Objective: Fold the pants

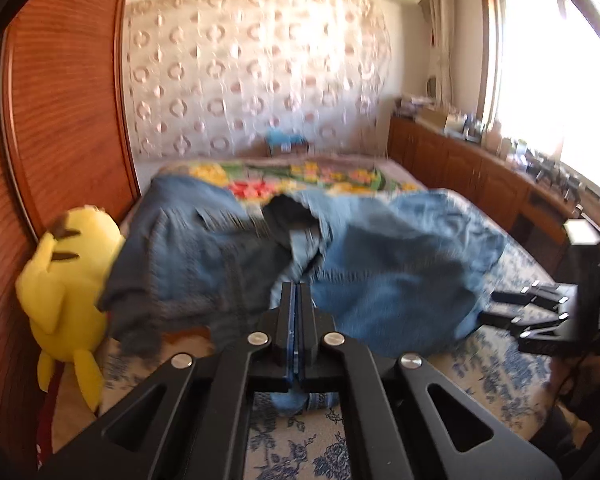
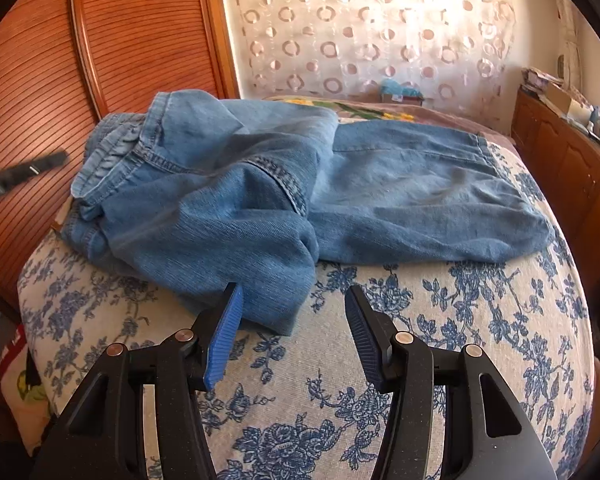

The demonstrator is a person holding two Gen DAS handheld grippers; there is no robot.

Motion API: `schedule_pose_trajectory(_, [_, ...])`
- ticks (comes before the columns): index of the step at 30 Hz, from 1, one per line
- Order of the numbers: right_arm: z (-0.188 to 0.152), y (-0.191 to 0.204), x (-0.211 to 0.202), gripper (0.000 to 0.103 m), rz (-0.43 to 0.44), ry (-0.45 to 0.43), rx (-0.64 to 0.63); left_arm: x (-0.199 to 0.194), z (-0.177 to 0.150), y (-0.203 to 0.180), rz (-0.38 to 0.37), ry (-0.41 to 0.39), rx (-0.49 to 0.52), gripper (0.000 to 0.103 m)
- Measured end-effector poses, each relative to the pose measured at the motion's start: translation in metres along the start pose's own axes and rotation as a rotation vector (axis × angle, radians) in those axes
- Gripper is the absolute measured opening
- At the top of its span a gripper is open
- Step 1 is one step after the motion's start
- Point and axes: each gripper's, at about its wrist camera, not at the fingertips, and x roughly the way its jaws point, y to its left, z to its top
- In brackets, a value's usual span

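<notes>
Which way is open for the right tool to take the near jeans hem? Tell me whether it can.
Probably yes. The right tool is open, the jeans hem lies just ahead between its fingers, and nothing covers it on the bedspread.

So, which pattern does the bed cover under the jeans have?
Cream with blue flowers; the bed cover shows best in the right wrist view.

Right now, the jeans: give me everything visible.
The jeans are light blue denim, crumpled across the floral bedspread, with stitched seams and the waistband end toward the wooden headboard. The left gripper is shut on a fold of them. The right gripper is open at the near edge, one pad against the cloth.
</notes>
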Motion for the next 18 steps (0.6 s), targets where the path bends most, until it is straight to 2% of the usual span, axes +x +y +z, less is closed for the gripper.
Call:
schedule_pose_trajectory(3, [-0.004, -0.001, 0.003, 0.054, 0.007, 0.008, 0.007, -0.011, 0.004, 0.006, 0.006, -0.009, 0.014, 0.0])
schedule_pose_trajectory(6, [-0.005, -0.002, 0.001, 0.054, 0.014, 0.004, 0.014, -0.007, 0.004, 0.009, 0.008, 0.009, 0.015, 0.0])
schedule_pose_trajectory(8, [-0.004, -0.003, 0.0, 0.054, 0.013, -0.001, 0.019, 0.002, 0.002, 0.008, 0.008, 0.03, 0.016, 0.007])
schedule_pose_trajectory(10, [-0.003, -0.003, 0.0, 0.054, 0.011, -0.004, 0.019, 0.009, -0.001, 0.004, -0.001, 0.048, 0.027, 0.024])
schedule_pose_trajectory(12, [-0.002, -0.002, 0.0, 0.054, 0.006, -0.005, 0.007, 0.016, -0.005, -0.004, -0.02, 0.065, 0.042, 0.037])
schedule_pose_trajectory(18, [0.005, 0.0, 0.002, 0.054, -0.015, -0.018, -0.021, 0.044, -0.015, -0.019, -0.024, 0.132, 0.086, 0.037])
